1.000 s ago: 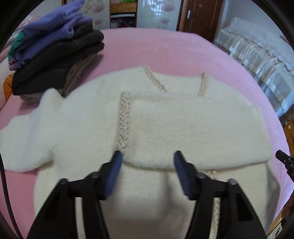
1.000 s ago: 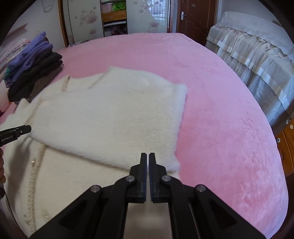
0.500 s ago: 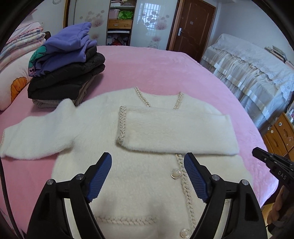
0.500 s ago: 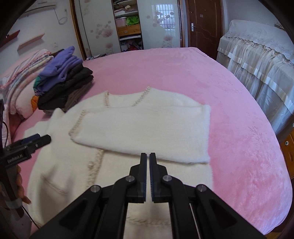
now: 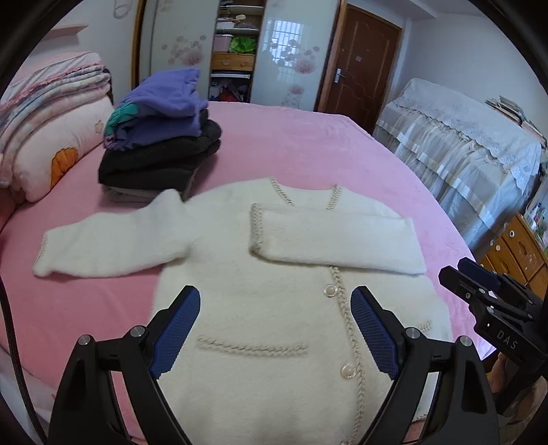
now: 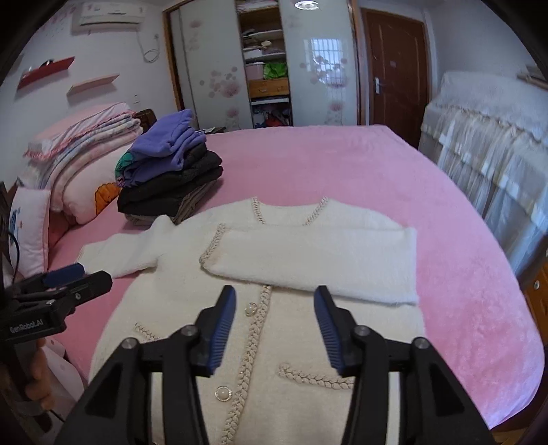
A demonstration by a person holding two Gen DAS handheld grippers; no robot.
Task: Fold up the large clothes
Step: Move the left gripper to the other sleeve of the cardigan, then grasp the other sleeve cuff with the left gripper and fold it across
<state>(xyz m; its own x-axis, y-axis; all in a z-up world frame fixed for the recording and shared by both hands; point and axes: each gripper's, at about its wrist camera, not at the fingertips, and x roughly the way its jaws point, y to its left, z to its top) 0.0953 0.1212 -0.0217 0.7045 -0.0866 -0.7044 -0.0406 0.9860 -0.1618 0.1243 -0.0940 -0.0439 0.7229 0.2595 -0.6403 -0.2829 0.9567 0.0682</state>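
A bed [image 6: 342, 164] under a pink cover fills the middle of the room. Behind its far end stands a wardrobe [image 6: 267, 65] with flowered sliding doors, open on shelves. Right of the wardrobe is a brown door [image 6: 394, 68]. Right of the bed sits furniture draped in lace cloth [image 5: 462, 150], perhaps a sofa. An air conditioner [image 6: 109, 13] hangs high on the wall left of the wardrobe.

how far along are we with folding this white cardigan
One sleeve already lies folded across the cardigan. Nothing is held: the left gripper and right gripper hover with jaws opening, empty. The other sleeve remains spread on the pink bed; body folds remain.
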